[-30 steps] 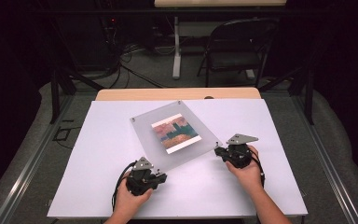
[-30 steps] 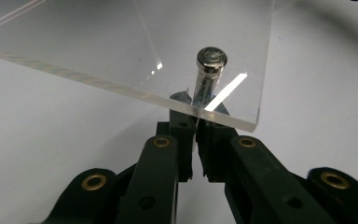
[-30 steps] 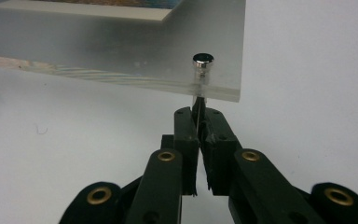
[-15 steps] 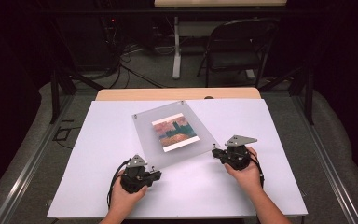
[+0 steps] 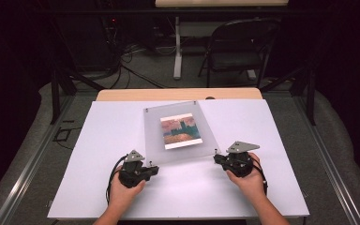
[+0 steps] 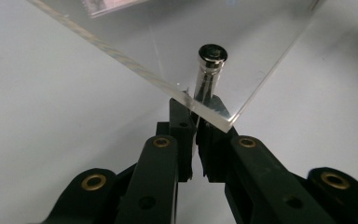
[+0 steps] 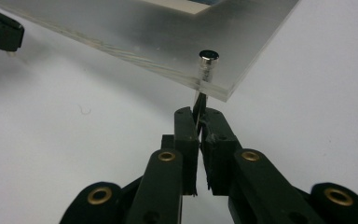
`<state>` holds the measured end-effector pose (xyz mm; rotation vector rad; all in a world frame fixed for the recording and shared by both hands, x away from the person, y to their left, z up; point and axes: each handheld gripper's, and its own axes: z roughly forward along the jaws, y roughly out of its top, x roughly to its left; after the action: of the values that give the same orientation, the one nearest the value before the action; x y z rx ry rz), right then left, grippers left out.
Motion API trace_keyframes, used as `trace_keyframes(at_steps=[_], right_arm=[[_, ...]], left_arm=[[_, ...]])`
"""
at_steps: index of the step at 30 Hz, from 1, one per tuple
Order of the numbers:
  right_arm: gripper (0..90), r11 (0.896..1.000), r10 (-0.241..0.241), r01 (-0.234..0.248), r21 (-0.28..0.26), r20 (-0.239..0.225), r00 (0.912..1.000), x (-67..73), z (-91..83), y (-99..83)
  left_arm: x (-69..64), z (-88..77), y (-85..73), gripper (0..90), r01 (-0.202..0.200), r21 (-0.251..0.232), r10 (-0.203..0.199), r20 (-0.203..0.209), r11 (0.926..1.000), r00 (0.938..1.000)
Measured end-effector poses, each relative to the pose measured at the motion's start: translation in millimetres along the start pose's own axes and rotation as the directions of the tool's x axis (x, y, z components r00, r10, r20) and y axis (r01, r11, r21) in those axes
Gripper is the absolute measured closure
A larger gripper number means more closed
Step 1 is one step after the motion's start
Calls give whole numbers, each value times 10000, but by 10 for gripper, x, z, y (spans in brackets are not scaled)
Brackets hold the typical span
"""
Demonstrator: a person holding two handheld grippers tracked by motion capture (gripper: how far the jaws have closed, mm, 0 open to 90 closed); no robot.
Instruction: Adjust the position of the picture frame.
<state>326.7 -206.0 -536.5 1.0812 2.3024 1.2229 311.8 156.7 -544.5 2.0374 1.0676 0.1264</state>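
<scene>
1. The high view looks forward and down over my white table (image 5: 122, 136), from above my side.
2. My left gripper view looks close along its jaws at the clear panel (image 6: 177, 46).
3. My right gripper view does likewise; both share that panel (image 7: 168, 32).

a white table (image 5: 98, 140) sits on grey carpet (image 5: 136, 79). beyond it, a dark folding chair (image 5: 236, 47), a table leg (image 5: 177, 51) and loose cables (image 5: 126, 65) against a black backdrop.

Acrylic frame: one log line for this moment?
acrylic frame tilted, near edge raised | left gripper shut at near-left corner | right gripper shut at near-right corner | white table
</scene>
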Motion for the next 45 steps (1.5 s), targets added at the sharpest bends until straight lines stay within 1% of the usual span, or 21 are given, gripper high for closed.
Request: trace_keyframes(at_steps=[6,8,9,10,11,13,14,15,16,17,19,21,22,23,25,27,29,31,33,35,45], right_arm=[[853,10000,-10,10,-39,128,9999,42,-69,-31],[857,9999,82,-81,-112,104,9999,48,-80,-38],[900,9999,116,-115,-88,102,9999,53,-92,-39],[900,9991,151,-155,-402,-112,9998,54,-108,-37],[900,9981,323,-333,-522,-207,9993,64,-121,-22],[900,9972,238,-245,-706,-108,9997,94,-94,7],[900,9980,106,-106,-621,11,9999,108,-77,20],[900,9983,-73,80,-576,138,9999,124,-68,43],[900,9980,-98,105,-625,117,9999,129,-67,53],[900,9977,-94,101,-668,103,9999,125,-60,54],[900,9988,-8,16,-494,151,9999,98,-43,16],[893,9992,179,-172,-371,185,9997,64,-35,-26],[893,9992,179,-172,-371,185,9997,64,-35,-26],[864,9985,486,-481,-266,192,9986,11,-49,-57],[848,9975,660,-653,-255,248,9975,-13,-47,-78],[841,9973,716,-712,-188,242,9971,-28,-35,-96],[807,9976,676,-673,-148,248,9974,-33,-21,-98],[795,9970,766,-762,-165,229,9968,-23,-8,-103],[783,9981,611,-609,-88,262,9978,-17,1,-102],[771,9983,582,-580,-70,279,9979,-17,9,-101],[715,9964,851,-851,-27,319,9959,-45,40,-123]], left_arm=[[77,47,70,851,33,-127,-34,-69,9999,10000],[155,79,107,849,159,-203,-165,-262,9997,9995],[187,92,116,849,249,-211,-257,-395,9995,9989],[225,111,118,846,373,-140,-379,-425,9992,9984],[236,112,108,844,548,-359,-561,-372,9979,9977],[172,110,162,845,327,-376,-328,-9,9988,9995],[172,110,162,847,327,-376,-328,-9,9988,9995],[55,133,202,852,121,-481,-122,-28,9988,9999],[25,162,210,852,137,-408,-134,77,9991,9999],[25,175,209,851,107,-303,-105,78,9995,9999],[88,187,193,846,362,-205,-359,142,9991,9993],[163,163,189,842,586,-326,-584,52,9978,9983],[163,163,189,840,586,-326,-584,52,9978,9983],[228,138,197,838,773,-453,-773,17,9960,9970],[297,128,196,837,902,-536,-911,-155,9945,9957],[360,139,186,835,994,-503,-1003,-173,9938,9948],[391,158,181,832,1059,-437,-1071,-248,9934,9939],[406,178,178,829,1069,-376,-1077,-202,9936,9940],[397,201,174,829,1025,-312,-1032,-233,9942,9944],[395,212,171,829,1010,-245,-1015,-215,9946,9946],[412,237,159,822,1105,-221,-1108,-120,9936,9938]])
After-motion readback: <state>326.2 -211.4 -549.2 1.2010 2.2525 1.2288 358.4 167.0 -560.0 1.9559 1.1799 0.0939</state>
